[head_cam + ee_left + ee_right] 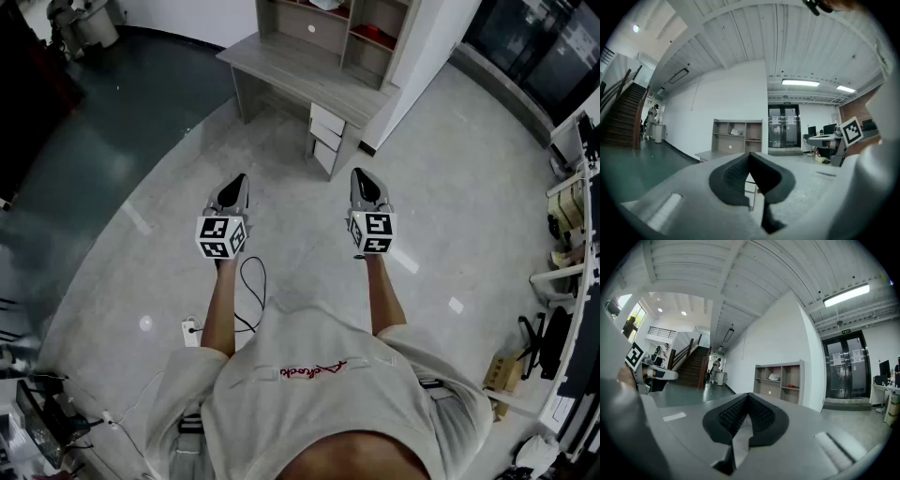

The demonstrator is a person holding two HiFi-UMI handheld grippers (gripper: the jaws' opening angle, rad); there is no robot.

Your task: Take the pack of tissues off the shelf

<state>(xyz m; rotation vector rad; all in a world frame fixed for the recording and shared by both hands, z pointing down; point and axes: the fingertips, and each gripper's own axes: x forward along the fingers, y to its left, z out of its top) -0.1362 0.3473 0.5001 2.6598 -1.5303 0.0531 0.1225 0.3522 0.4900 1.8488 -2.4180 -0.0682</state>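
The pack of tissues (736,132) is a small white bundle in an upper compartment of the open wooden shelf (737,136), far across the room. It also shows in the right gripper view (774,377) and at the top edge of the head view (323,5). My left gripper (241,178) and right gripper (359,172) are held side by side at waist height, both pointing toward the shelf (309,23) and several steps short of it. The left gripper's (750,154) jaws meet at the tip, with nothing in them. The right gripper (747,394) is shut and empty too.
The shelf stands on a grey desk (291,70) with drawers (328,127) below. A red item (792,386) lies in the right compartment. A power strip with cable (190,330) lies on the floor by my left foot. Stairs (623,117), glass doors (783,126) and office desks (825,138) surround.
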